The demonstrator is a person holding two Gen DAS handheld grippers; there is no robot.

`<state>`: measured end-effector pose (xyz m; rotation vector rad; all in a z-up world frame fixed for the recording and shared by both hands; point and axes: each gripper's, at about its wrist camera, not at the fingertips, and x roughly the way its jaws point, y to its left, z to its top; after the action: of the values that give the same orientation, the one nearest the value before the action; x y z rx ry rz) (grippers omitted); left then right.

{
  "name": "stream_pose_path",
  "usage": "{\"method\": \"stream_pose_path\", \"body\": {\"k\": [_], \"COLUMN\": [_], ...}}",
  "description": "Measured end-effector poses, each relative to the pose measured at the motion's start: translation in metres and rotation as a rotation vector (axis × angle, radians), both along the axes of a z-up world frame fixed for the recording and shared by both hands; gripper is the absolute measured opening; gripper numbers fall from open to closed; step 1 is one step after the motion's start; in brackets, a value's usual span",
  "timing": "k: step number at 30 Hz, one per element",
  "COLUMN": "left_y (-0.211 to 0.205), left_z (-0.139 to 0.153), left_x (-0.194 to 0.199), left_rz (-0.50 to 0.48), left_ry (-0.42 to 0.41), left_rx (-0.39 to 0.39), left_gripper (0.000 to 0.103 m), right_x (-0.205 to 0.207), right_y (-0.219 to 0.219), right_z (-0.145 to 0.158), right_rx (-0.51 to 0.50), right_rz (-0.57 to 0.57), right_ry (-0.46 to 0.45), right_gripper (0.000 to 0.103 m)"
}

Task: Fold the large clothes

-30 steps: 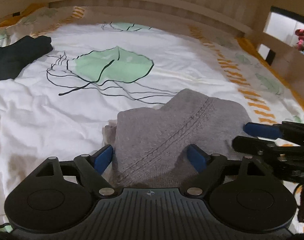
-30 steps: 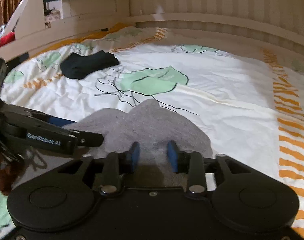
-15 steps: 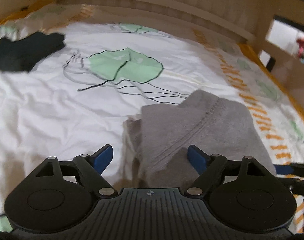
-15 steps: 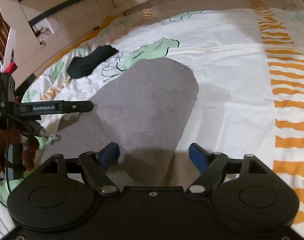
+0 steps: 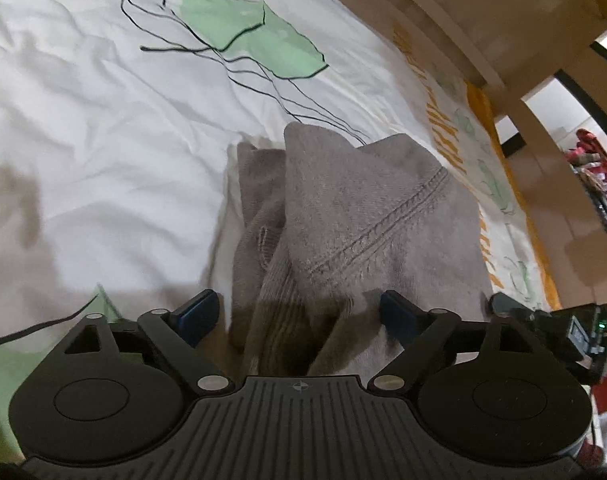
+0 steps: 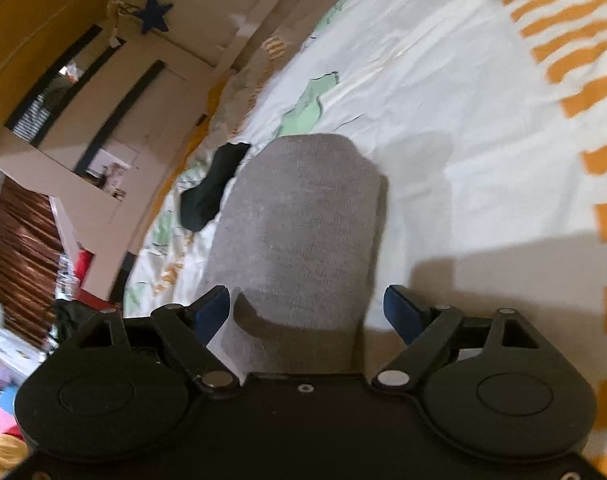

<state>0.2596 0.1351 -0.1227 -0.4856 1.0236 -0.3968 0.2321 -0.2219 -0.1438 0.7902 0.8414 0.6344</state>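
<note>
I have the left gripper (image 5: 297, 314) over the near end of the folded grey sweater (image 5: 367, 216), which lies on the bed sheet (image 5: 83, 140), a white one printed with green leaves and an orange-striped border. Its jaws are spread wide, released, with the blue pads (image 5: 197, 312) set either side of the sweater's ribbed near edge; the left pad sits over bare sheet just beside the cloth, the right one over the knit. A stitched seam runs diagonally across the top layer, and a narrower fold pokes out along the left side.

On the right wrist view, the right gripper (image 6: 305, 310) is likewise released, jaws wide apart, nothing held. The grey sweater (image 6: 303, 216) stretches away from between them; the left pad (image 6: 211, 310) overlaps its near edge, the right one hangs over white sheet (image 6: 483, 160) beside it. A black garment (image 6: 207, 196) lies on the bed beyond the sweater's far left corner. The right gripper's body (image 5: 559, 330) shows at the lower right of the left view, beside the sweater.
</note>
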Motion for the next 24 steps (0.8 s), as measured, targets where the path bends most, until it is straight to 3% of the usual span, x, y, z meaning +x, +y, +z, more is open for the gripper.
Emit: {"method": "stream_pose_path", "body": {"k": [5,7,8,10,18,24], "left_y": [-0.008,-0.011,-0.014,-0.022,-0.088,-0.14], "left_z": [-0.007,-0.008,-0.008,-0.006,0.008,0.006], "left_x": [0.01,0.011,0.013,0.016,0.054,0.077], "left_rz": [-0.034,-0.05,-0.053,-0.062,-0.118,-0.113], "left_ry": [-0.005,-0.01,-0.011,-0.014,-0.103,-0.163], "left_rx": [-0.037,-0.06,-0.072,-0.09,-0.081,0.059], "left_gripper": [0.096,0.096,0.096,0.096,0.095,0.095], "right_x": [0.022,0.028,0.03,0.033,0.06,0.088], "right_y": [0.008,0.013,0.015,0.011,-0.012,-0.043], "right_z": [-0.01,-0.008,-0.005,0.004,0.067,0.075], "right_rx": [0.109,0.085,0.059,0.046,-0.257,-0.448], "right_rz": [0.026,0.049,0.057,0.06,0.099,0.037], "right_ry": [0.015,0.006,0.005,-0.011,-0.163,-0.19], "right_gripper": [0.087,0.077,0.062,0.058,0.056,0.058]}}
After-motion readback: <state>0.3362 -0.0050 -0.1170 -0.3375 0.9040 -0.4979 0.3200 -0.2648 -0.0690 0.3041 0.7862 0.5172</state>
